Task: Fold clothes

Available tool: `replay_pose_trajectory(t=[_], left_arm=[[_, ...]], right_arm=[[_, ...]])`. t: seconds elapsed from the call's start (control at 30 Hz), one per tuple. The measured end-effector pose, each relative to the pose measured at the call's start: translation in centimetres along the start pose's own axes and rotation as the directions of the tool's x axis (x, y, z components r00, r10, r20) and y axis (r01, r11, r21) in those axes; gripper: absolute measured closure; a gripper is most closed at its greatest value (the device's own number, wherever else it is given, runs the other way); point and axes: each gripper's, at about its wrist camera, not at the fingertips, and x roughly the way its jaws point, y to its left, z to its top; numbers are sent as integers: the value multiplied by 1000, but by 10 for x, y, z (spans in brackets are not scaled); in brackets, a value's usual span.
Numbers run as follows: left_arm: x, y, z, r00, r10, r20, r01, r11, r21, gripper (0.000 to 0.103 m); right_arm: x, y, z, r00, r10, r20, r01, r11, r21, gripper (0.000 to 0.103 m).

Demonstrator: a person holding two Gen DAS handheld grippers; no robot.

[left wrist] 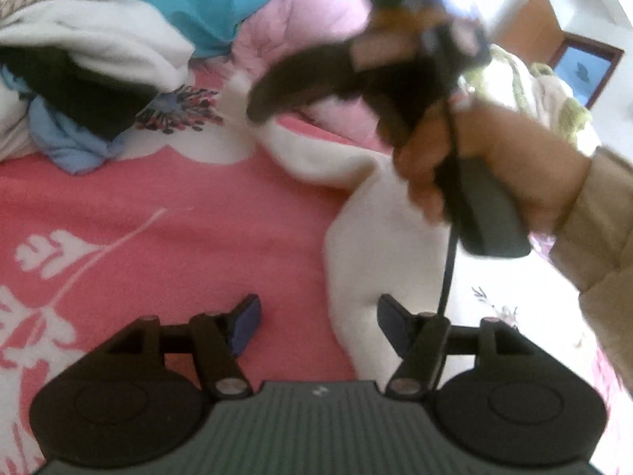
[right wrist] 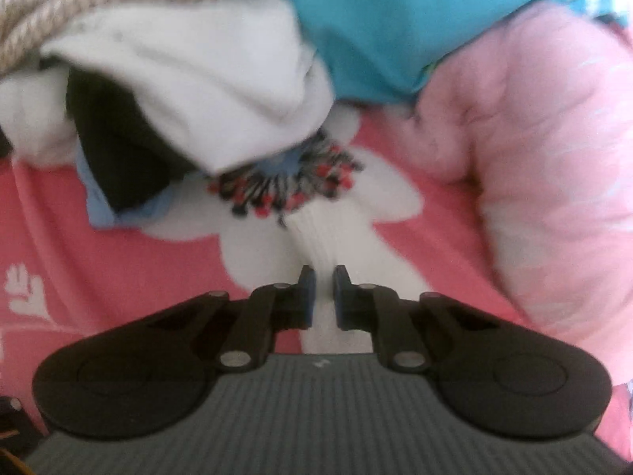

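A pink floral blanket and a wooden frame behind.

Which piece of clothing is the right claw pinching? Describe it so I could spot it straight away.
Start from the pink bedspread with white flowers and the heap of clothes at its far edge. Just in front of the heap lies a long white ribbed knit garment, its near end pinched in the right claw. Unlike the turquoise top and fluffy pink garment behind, it is white, ribbed and stretched out alone.
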Motion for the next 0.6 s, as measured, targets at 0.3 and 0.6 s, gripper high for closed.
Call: replay_pose_trajectory(t=[0.3, 0.6], left_arm=[[-11, -14, -3, 999, -33, 28, 32, 998, 47, 29], [-27, -7, -2, 993, 13, 117, -10, 1000, -26, 27]], right_arm=[[-121, -37, 31, 959, -18, 282, -34, 983, 178, 96], [-217, -13, 54, 832, 118, 542, -178, 982, 60, 96]])
